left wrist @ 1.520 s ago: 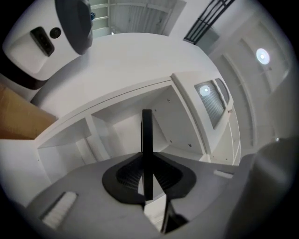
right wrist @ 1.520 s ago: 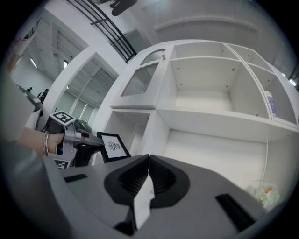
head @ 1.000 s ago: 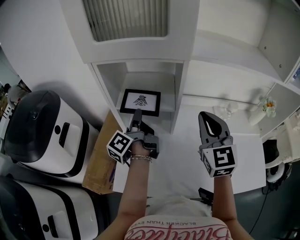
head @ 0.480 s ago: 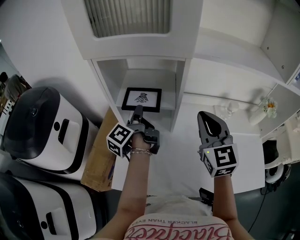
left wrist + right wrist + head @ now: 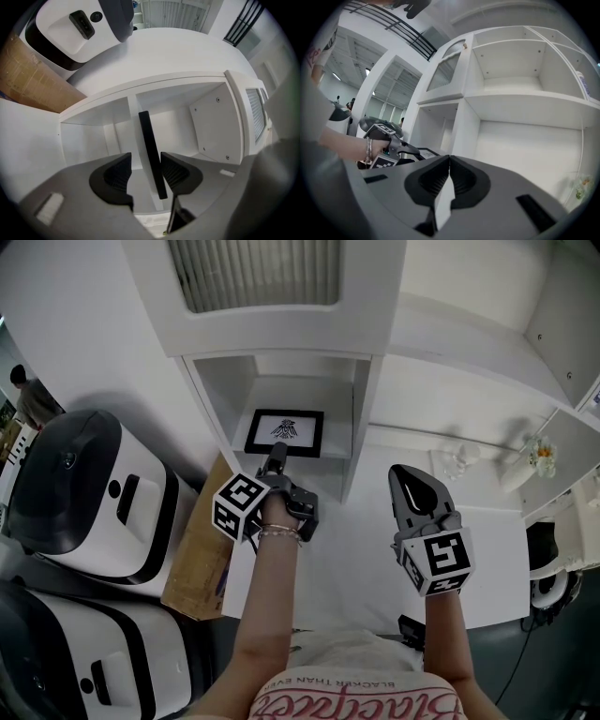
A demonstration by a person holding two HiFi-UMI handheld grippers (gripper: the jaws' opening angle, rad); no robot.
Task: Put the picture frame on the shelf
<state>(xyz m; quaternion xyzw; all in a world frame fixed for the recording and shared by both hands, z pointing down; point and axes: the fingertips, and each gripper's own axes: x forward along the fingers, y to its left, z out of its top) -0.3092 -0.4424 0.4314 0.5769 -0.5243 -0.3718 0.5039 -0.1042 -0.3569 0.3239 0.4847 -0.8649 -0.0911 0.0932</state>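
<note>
Picture frame: the picture frame [image 5: 284, 432] sits inside the lower compartment of the shelf [image 5: 362, 418], close to the compartment's front edge and about midway between its side walls, with its printed face turned up toward the head camera.
Long axis: the long side runs across the compartment, from side wall to side wall.
Frame to left gripper: the frame lies straight ahead of the left gripper [image 5: 275, 459], which meets the middle of its near long edge. In the left gripper view the frame [image 5: 151, 154] is seen edge-on, running away from the camera into the shelf [image 5: 211, 117].
Left gripper: its [image 5: 145, 172] jaws are opening with the frame's edge between them. One pad is clearly apart from the frame; the other is just beside it or barely touching.
Next move (judgement): a straight pull back along the frame's plane should clear it without tipping it.
Right gripper: the right gripper [image 5: 418, 491] [image 5: 447, 180] has its jaws pressed together on nothing and is held well apart, right of the shelf's side wall.
Nearer hand: the left.
Hidden: whether the frame lies flat or leans back, and what its far edge rests on, cannot be told. The print is too small to read.
</note>
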